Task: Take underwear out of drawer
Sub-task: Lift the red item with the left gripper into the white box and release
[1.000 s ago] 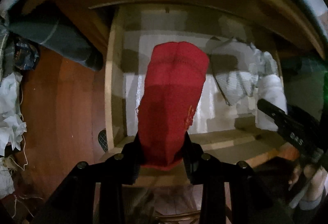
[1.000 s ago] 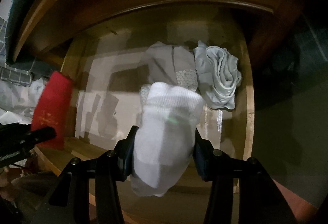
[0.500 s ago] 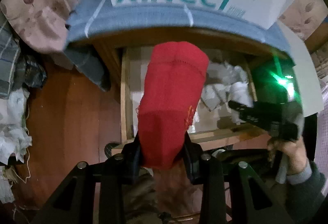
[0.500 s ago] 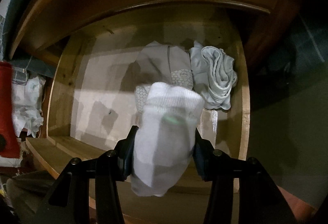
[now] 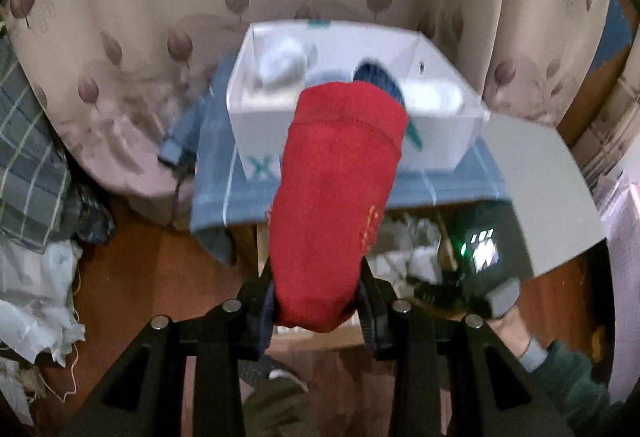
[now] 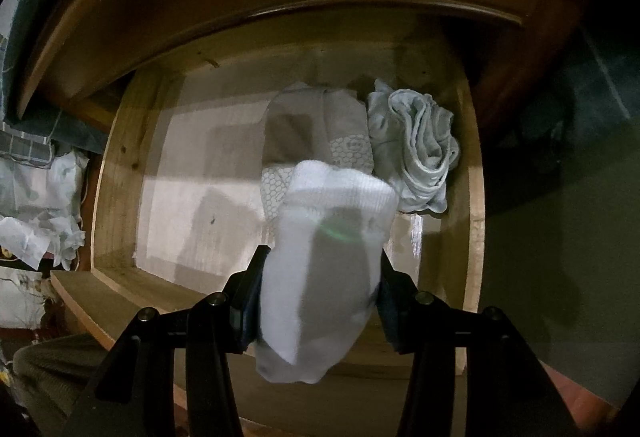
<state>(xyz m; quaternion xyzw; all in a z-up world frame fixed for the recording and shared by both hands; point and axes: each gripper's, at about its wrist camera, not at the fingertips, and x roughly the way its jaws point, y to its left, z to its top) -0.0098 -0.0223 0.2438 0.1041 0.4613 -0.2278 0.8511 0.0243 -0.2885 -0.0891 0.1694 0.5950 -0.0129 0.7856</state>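
Underwear is half out: my left gripper (image 5: 318,301) clamps a red rolled piece (image 5: 336,205) above the white box (image 5: 440,145), my right gripper (image 6: 316,301) grips a white one (image 6: 324,261) over the drawer (image 6: 116,173), where two grey pieces (image 6: 416,145) remain.

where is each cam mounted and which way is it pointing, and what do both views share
Left wrist: on the left gripper, aimed at the white box on the cabinet top; the red garment is clamped, the right hand shows.
Right wrist: on the right gripper, aimed down into the open drawer; the white garment is clamped, no hand shows.
Shared: the drawer and the pale clothes inside it.
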